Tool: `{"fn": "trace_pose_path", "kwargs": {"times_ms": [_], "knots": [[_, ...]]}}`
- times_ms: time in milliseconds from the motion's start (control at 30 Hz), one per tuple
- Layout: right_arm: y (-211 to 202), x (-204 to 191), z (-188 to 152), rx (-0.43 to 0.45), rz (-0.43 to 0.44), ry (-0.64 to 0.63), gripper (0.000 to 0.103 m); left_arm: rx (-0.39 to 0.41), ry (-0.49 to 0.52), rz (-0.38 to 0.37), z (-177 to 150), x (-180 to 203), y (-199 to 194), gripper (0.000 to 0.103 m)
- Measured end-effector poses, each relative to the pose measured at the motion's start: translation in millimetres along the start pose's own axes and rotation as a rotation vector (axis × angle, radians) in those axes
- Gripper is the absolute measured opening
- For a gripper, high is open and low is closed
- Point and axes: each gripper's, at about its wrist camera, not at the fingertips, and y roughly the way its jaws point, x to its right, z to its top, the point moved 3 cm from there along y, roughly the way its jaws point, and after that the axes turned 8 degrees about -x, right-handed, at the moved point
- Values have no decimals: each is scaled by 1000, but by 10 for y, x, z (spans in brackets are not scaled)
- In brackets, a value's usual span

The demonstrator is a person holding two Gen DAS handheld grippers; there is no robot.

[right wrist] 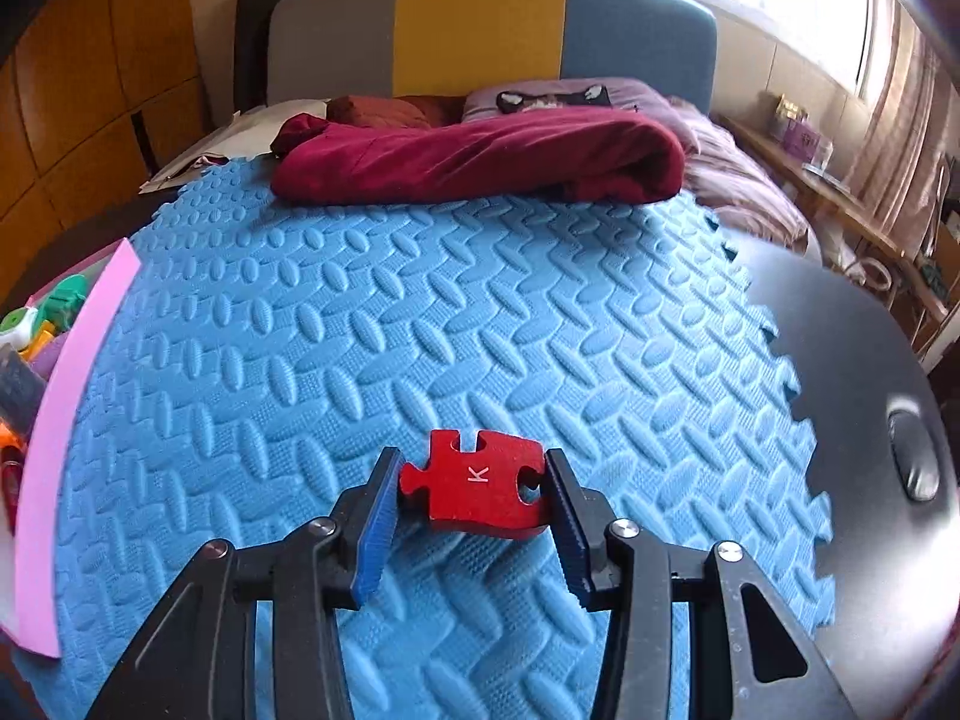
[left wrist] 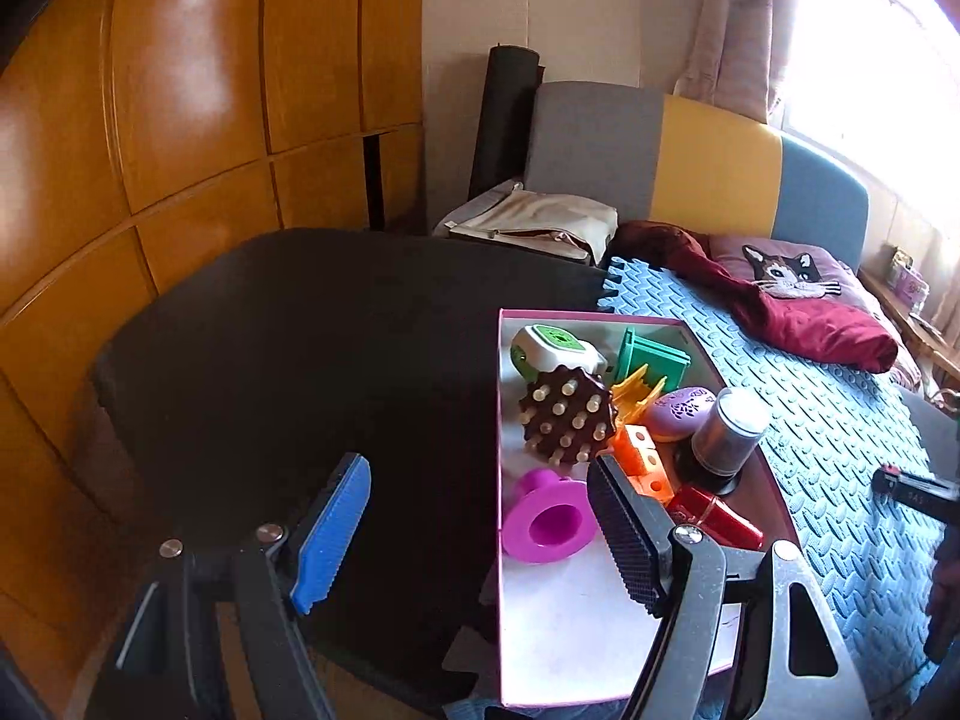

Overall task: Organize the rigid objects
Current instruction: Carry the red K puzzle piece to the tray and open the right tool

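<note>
Right gripper (right wrist: 474, 489): narrowed onto a red puzzle piece (right wrist: 477, 492); the ribbed blue pads press its left and right edges, the piece sitting at the centre of the right wrist view.
Red puzzle piece: flat, rigid, matte, with a knob at 9 o'clock, a notch at 12 o'clock and a white "K" on its face; whether it touches the mat below cannot be told.
Blue foam mat (right wrist: 420, 312): soft interlocking tile, embossed with a herringbone of raised ovals, toothed edge at 3 o'clock.
Left gripper (left wrist: 480, 534): spread wide, gripping nothing; blue serrated pad at 8 o'clock, dark ribbed pad at 5 o'clock, over the box's near end.
Pink-rimmed box (left wrist: 501, 420): shallow, rectangular, white floor, lying at 4 o'clock of the left wrist view.
Box contents: brown wooden massage brush (left wrist: 567, 417) with pale round pegs; glossy magenta funnel-shaped piece (left wrist: 549, 516); orange plastic block (left wrist: 645, 462) with square holes; lilac oval case (left wrist: 681, 411); metallic cup (left wrist: 729, 432); green slatted crate (left wrist: 651, 357).
Black mat (left wrist: 300, 360): smooth, dark, left of the box.
</note>
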Motion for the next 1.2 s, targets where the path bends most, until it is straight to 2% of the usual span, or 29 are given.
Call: {"fn": "trace_pose_path", "kwargs": {"times_ms": [100,333,667,900,1033,1200], "knots": [[-83,-114,-76,7,22,-15,46,-1,-12,0,5,-39,6,76],[-430,-504,-133,72,134,-68,46,-6,-21,8,-6,-91,31,76],[-934,-1453,-229,141,326,-292,46,-5,-53,16,-4,-199,43,76],[-1056,-2347,-463,105,445,-507,46,-2,-91,40,12,-384,42,75],[-901,-2708,-566,53,440,-599,46,2,-108,53,4,-482,36,75],[-575,-2962,-596,-11,416,-626,46,-4,-113,60,-8,-523,53,75]]}}
